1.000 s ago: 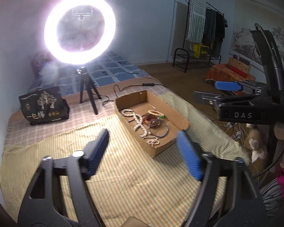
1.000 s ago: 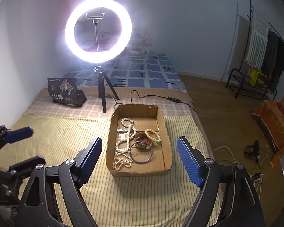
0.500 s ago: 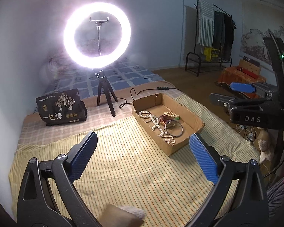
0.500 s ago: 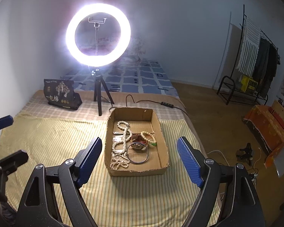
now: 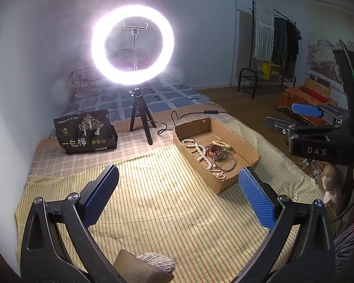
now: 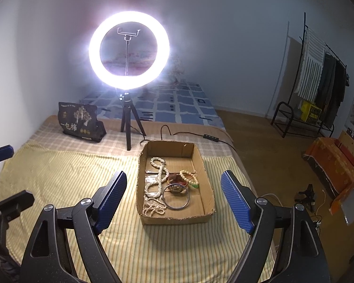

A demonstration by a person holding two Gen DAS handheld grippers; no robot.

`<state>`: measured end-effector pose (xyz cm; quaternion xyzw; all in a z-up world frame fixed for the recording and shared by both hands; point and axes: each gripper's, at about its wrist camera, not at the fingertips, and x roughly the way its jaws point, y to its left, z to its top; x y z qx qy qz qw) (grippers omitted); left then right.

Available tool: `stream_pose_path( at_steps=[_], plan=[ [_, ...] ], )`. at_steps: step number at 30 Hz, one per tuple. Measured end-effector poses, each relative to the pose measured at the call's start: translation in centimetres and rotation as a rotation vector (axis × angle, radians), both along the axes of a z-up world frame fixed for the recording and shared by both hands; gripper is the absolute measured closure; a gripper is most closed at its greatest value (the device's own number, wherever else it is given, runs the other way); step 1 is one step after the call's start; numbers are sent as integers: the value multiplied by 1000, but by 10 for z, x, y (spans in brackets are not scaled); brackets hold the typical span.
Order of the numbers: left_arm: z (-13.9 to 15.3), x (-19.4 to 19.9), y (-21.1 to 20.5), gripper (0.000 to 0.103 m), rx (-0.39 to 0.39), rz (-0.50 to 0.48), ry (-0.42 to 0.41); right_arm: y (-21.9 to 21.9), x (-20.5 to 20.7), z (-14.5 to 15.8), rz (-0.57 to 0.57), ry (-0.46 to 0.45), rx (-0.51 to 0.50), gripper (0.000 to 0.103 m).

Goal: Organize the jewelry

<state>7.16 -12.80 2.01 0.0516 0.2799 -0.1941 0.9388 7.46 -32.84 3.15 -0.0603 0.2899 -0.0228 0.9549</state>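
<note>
Two grippers, both with jaws spread wide and nothing between them. Left gripper point(image 5: 178, 197): black moulded arms, flat rectangular pads point(image 5: 99, 197) faced in blue cross-hatched rubber, held above the striped cloth and well short of the box. Right gripper point(image 6: 173, 199): same build, blue textured pads point(image 6: 236, 202), hovering over the near end of the box without touching it; in the left wrist view it appears side-on at the far right point(image 5: 302, 118), one blue pad uppermost.

Cardboard box point(image 6: 210, 188): shallow, rectangular, open-topped, corrugated brown with ragged cut edges, lying on the cloth. Contents, loosely heaped:
- white bead necklace point(image 6: 156, 181), a long strand looped and twisted along the box's left side;
- cream bead bracelet point(image 6: 188, 176) with a green piece, right of centre;
- thin metal bangle point(image 6: 177, 200), plain round hoop, towards the near end;
- small reddish-brown round item point(image 6: 175, 180), detail unclear, between necklace and bracelet.

Bedcover point(image 6: 70, 176): yellow woven cloth with fine dark stripes, slightly rumpled, over a beige checked sheet point(image 6: 58, 136).

Ring light point(image 6: 129, 50): glowing white circular tube on a short black tripod, phone clamp in its centre, standing beyond the box. Black cable point(image 6: 188, 134) with inline switch beside it.

Black printed bag point(image 6: 78, 122): glossy, gold tree motif, upright left of the tripod.

Clothes rack point(image 6: 318, 75): black metal frame, hung garments, far right.
</note>
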Motion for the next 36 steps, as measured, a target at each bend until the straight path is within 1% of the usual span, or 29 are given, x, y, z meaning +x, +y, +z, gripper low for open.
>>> stream_pose_path(
  at_steps=[36],
  plan=[
    [-1, 1, 0, 0, 0, -3, 8, 3, 0, -2, 12, 7, -10, 21]
  ],
)
